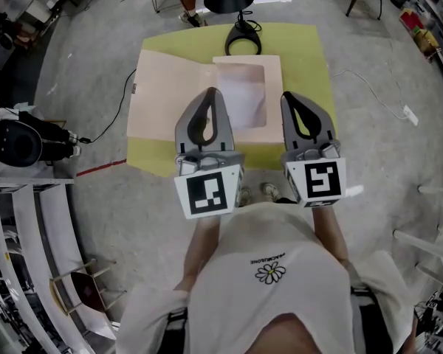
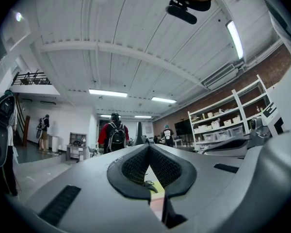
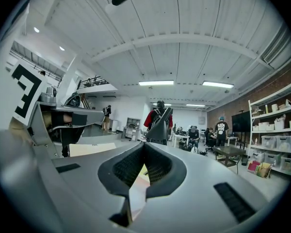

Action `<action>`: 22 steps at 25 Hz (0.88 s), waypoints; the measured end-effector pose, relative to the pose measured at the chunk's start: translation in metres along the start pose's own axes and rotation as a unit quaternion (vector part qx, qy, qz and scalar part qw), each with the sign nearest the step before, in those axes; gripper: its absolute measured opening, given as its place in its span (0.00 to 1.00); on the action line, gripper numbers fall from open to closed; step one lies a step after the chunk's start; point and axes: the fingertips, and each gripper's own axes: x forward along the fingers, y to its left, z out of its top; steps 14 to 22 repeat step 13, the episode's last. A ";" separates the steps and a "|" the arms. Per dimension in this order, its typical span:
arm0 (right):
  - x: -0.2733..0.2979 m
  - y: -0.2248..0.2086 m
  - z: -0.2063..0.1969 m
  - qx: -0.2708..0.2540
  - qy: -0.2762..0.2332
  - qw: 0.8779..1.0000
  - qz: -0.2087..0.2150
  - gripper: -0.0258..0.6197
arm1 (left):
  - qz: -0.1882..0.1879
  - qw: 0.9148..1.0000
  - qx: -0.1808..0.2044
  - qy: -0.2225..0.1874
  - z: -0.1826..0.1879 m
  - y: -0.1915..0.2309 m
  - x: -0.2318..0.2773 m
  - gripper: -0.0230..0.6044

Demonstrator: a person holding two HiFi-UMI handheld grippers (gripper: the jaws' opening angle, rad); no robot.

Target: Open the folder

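The folder [image 1: 170, 102] lies spread flat on the counter [image 1: 306, 57], just beyond and below both claws. Its cover is turned out past the left claw [image 1: 213, 93], and a white sheet [image 1: 244, 98] shows in the half between the two tips. Judged from this, the opening looks done and what remains is to clear off. The left claw is pinched to a slit with nothing in it. The right claw [image 1: 289, 96] is likewise closed and empty. Both hover about level over the counter's near edge, apart from the paper. The next move likely calls only for drawing back without catching the cover. A lamp [image 1: 242, 39] stands ahead of the claws at the folder's far edge. A cable [image 1: 369, 87] trails on the floor out to the right claw's side. Neither seems to stand in the way.
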 end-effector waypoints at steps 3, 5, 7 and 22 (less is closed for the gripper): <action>-0.002 0.001 -0.002 0.002 0.003 1.000 -0.001 0.05 | 0.001 1.000 0.000 0.003 -0.002 0.001 -0.002 0.06; -0.002 0.000 -0.002 -0.001 0.003 1.000 -0.002 0.05 | 0.002 1.000 -0.001 0.005 -0.004 0.001 -0.002 0.06; -0.003 -0.001 -0.003 0.000 0.004 1.000 -0.002 0.05 | 0.004 1.000 -0.002 0.007 -0.005 0.002 -0.003 0.06; -0.005 -0.002 -0.009 0.009 0.022 1.000 -0.009 0.05 | 0.012 1.000 0.000 0.009 -0.006 0.007 -0.006 0.06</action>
